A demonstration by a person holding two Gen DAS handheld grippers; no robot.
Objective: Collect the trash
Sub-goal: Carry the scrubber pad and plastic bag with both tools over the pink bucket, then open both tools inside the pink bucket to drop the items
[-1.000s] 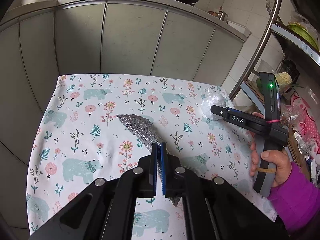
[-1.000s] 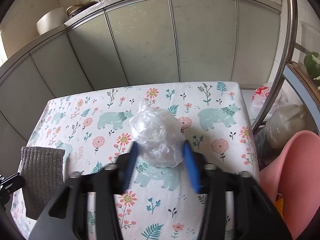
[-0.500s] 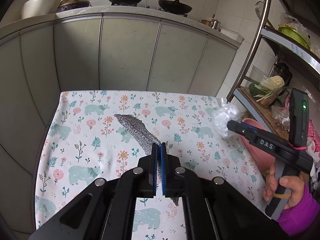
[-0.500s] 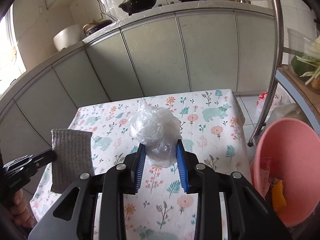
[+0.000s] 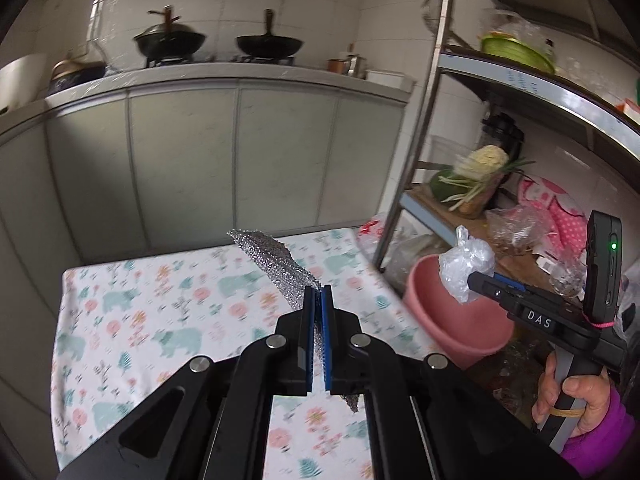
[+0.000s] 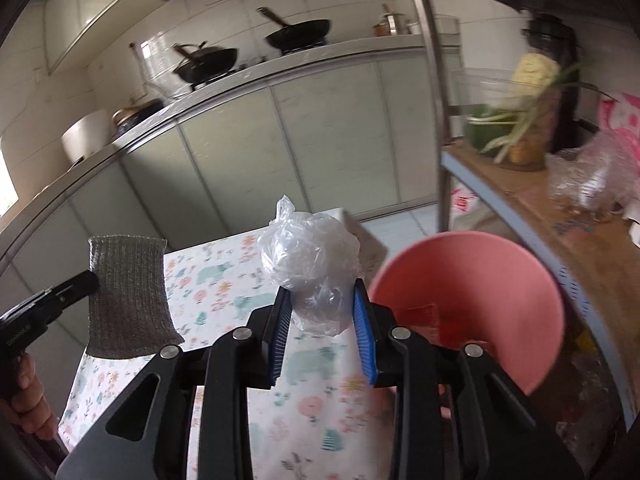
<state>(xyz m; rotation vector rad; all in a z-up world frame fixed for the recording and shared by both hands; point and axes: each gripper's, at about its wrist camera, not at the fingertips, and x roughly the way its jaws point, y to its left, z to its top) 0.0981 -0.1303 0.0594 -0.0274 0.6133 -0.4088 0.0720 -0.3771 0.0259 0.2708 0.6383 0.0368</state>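
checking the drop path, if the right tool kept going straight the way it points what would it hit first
Probably the table near its far right corner, just left of the pink bucket, since the right tool holding the plastic bag points downward; depth is unclear.

Rack post [image 5: 416, 152] beside pink bin [image 5: 452, 320]

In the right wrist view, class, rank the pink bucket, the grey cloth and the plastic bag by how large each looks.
1. Pink bucket, clearly largest.
2. Grey cloth and plastic bag look about alike; the bag is nearer the camera, so I won't rank them.
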